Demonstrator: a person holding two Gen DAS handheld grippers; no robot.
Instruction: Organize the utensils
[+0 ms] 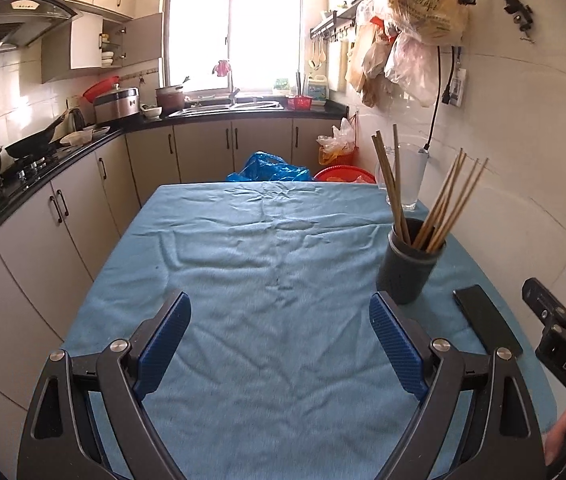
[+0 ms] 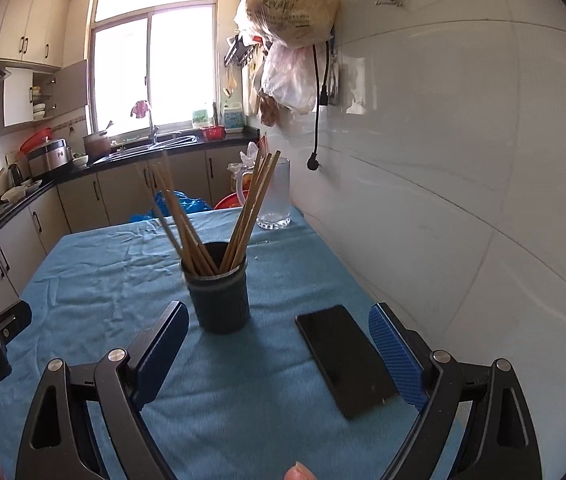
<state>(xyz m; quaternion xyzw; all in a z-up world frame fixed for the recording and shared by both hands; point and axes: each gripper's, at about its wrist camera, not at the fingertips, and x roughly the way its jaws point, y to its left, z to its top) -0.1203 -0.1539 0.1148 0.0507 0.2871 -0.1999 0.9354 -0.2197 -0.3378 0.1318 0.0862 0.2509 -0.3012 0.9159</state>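
Wooden chopsticks (image 2: 207,220) stand upright in a dark round cup (image 2: 221,300) just ahead of the wide-open, empty right claw (image 2: 279,356), nearer than the equally open, empty left claw (image 1: 281,344).

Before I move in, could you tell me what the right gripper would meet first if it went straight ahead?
Probably the dark cup holding the chopsticks, a little left of centre ahead of the open right gripper. The phone lies flat underneath, likely below its path; depth is unclear.
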